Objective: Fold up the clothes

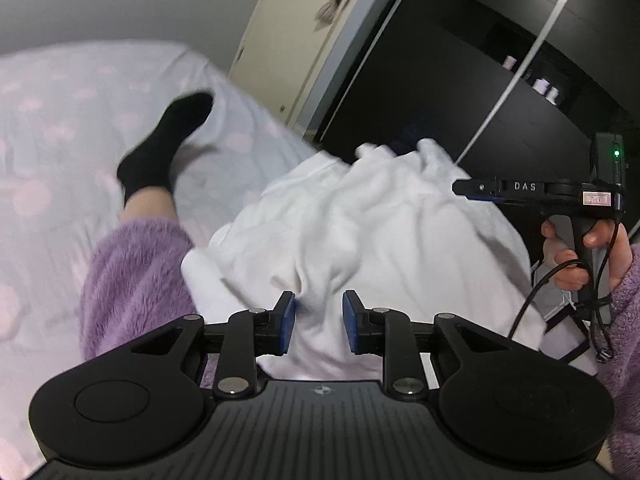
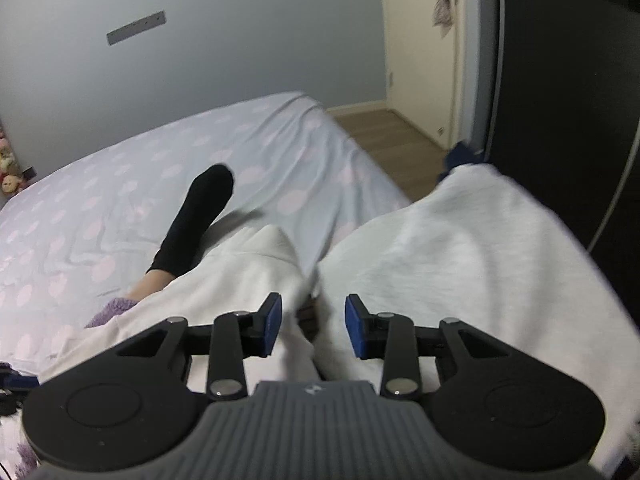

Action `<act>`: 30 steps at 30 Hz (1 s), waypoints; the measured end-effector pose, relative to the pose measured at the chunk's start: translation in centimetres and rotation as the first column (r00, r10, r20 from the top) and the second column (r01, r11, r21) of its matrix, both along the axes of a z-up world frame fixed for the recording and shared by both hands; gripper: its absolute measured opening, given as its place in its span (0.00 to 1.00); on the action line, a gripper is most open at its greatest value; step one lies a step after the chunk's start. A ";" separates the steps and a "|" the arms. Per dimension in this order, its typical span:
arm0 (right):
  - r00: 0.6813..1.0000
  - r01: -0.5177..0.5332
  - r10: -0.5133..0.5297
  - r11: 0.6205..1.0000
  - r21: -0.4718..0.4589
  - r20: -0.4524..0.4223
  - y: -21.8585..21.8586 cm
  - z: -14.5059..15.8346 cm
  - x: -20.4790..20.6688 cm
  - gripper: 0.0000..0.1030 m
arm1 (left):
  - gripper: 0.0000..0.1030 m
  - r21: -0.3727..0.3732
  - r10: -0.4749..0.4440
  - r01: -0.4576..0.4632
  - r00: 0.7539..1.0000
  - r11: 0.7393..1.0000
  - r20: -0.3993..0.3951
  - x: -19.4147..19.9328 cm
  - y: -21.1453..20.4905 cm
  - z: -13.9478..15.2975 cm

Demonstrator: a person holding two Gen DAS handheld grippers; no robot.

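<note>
A white garment (image 1: 360, 216) lies crumpled over the person's lap on the bed; it also shows in the right wrist view (image 2: 460, 240). My left gripper (image 1: 319, 320) is open, its blue pads on either side of a bunched fold of the cloth without pinching it. My right gripper (image 2: 313, 326) is open too, with white cloth lying between its blue pads. From the left wrist view the right gripper's body (image 1: 532, 190) is seen side-on at the garment's right edge, held by a hand.
A bed sheet (image 2: 120, 184) with pale pink spots spreads to the left. The person's leg in a purple fleece (image 1: 132, 276) and black sock (image 1: 164, 148) stretches across it. A dark wardrobe (image 1: 460, 80) stands right, with a cream door (image 2: 420, 60) and wood floor beyond.
</note>
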State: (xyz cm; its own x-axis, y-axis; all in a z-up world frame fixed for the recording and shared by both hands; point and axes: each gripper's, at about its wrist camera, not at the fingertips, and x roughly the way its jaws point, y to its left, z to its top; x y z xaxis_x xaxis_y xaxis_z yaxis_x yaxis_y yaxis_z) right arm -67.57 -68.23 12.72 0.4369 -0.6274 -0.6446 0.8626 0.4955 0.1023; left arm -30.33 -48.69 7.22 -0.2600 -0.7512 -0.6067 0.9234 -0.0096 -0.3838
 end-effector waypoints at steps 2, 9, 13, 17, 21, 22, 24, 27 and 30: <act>1.000 0.003 -0.003 1.000 -0.014 0.003 1.5 0.7 -1.2 0.29 | 0.22 -0.025 -0.019 0.020 1.000 0.999 0.020 -1.0 0.5 0.9; 0.999 -0.034 0.032 0.999 -0.041 -0.040 6.8 0.5 -2.9 0.23 | 0.22 0.012 -0.073 0.072 0.992 0.997 0.101 -5.1 0.8 1.5; 0.995 -0.072 0.069 0.996 -0.044 -0.070 8.8 -0.4 -3.3 0.22 | 0.22 0.043 -0.083 0.078 0.987 0.996 0.136 -6.8 0.8 1.0; 0.993 -0.084 0.081 0.996 -0.029 -0.089 9.6 -1.7 -3.9 0.15 | 0.22 0.083 -0.093 0.080 0.982 0.993 0.165 -7.5 0.2 0.1; 0.993 -0.062 0.061 0.998 -0.003 -0.097 9.5 -3.5 -4.7 0.15 | 0.20 0.119 -0.104 0.081 0.974 0.990 0.200 -7.9 -0.3 -0.8; 0.994 -0.055 0.055 0.998 0.003 -0.099 9.4 -3.9 -4.9 0.15 | 0.19 0.128 -0.107 0.082 0.972 0.988 0.209 -8.0 -0.5 -1.0; 0.992 -0.050 0.050 0.999 0.004 -0.113 9.4 -4.8 -4.9 0.15 | 0.19 0.146 -0.114 0.082 0.968 0.986 0.226 -8.2 -0.7 -1.4; 0.991 -0.043 0.042 0.999 -0.006 -0.126 9.6 -5.6 -4.8 0.15 | 0.19 0.154 -0.115 0.080 0.966 0.985 0.232 -8.4 -0.8 -1.6; 0.989 -0.039 0.032 0.998 -0.048 -0.147 10.5 -5.6 -4.5 0.15 | 0.19 0.157 -0.112 0.076 0.966 0.985 0.235 -8.4 -0.8 -1.4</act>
State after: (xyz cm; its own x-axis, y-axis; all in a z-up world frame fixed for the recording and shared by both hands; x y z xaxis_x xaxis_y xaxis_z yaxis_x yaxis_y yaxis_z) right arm -72.12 -57.74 7.12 0.3628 -0.6467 -0.6709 0.8483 0.5271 -0.0494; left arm -38.76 -49.46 5.78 -0.1572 -0.6292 -0.7612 0.9863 -0.0615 -0.1529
